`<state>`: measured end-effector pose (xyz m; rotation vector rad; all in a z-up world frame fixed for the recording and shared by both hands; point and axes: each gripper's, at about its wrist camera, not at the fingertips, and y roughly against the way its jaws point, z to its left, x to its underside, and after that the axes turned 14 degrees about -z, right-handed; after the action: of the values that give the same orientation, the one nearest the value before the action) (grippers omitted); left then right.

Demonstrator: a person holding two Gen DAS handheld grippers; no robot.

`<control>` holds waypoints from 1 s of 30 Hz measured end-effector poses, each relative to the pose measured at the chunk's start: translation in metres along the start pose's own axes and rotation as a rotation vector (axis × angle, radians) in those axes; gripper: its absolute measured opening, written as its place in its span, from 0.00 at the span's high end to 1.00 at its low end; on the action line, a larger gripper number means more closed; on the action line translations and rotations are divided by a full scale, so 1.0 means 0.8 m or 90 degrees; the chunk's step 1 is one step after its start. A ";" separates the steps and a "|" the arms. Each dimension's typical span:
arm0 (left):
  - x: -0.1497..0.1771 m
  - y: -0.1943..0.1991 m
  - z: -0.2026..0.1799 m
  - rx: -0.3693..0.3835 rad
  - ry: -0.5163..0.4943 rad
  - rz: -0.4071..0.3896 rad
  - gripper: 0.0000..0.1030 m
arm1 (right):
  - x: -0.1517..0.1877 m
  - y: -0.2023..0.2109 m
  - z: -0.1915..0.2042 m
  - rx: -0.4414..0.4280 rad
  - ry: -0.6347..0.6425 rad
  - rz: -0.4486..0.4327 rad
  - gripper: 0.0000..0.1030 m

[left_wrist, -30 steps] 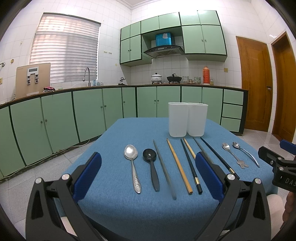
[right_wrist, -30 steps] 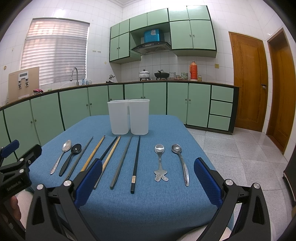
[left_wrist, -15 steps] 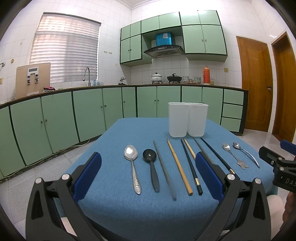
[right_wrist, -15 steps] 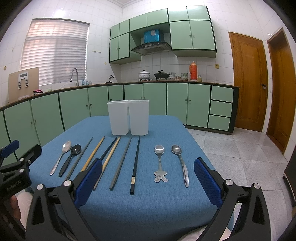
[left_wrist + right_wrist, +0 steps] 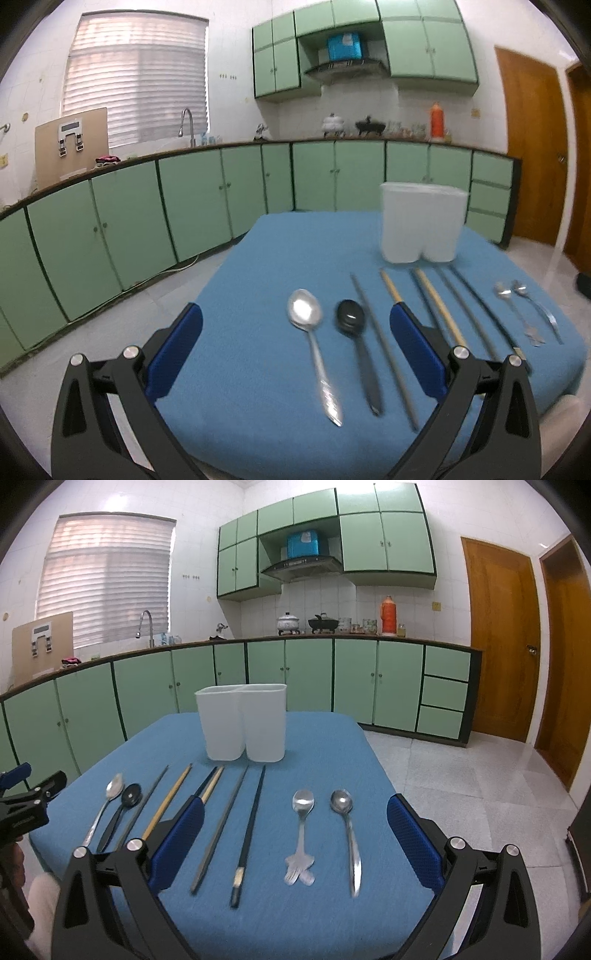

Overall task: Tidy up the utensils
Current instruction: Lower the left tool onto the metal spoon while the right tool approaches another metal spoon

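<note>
Both tools, left [image 5: 295, 343] and right [image 5: 295, 830], gape empty above spoons and chopsticks [image 5: 249, 827] lying parallel on the blue-clothed counter [image 5: 325, 746].

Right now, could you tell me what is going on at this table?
A person holds two grippers over a blue table, both open and empty. The left gripper hangs above the large silver spoon and black spoon; the right gripper hangs above chopsticks and two small spoons. Nothing visibly stands in the white holder.
</note>
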<state>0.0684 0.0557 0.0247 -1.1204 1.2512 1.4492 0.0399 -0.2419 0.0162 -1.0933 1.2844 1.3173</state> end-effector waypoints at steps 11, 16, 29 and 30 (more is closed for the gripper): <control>-0.009 -0.123 0.013 0.016 -0.003 0.133 0.06 | -0.008 -0.133 -0.037 -0.011 0.001 0.112 0.20; -0.004 -0.164 0.009 0.035 0.001 0.193 0.23 | 0.011 -0.181 -0.048 -0.020 0.016 0.186 0.34; 0.011 -0.203 0.016 0.038 0.028 0.255 0.28 | 0.042 -0.223 -0.064 -0.047 0.048 0.276 0.54; 0.012 -0.206 0.015 0.038 0.029 0.258 0.28 | 0.044 -0.225 -0.066 -0.052 0.044 0.282 0.57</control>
<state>0.2262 0.0839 -0.0150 -0.8960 1.6105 1.6737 0.2120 -0.2957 -0.0457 -0.9469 1.5976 1.6814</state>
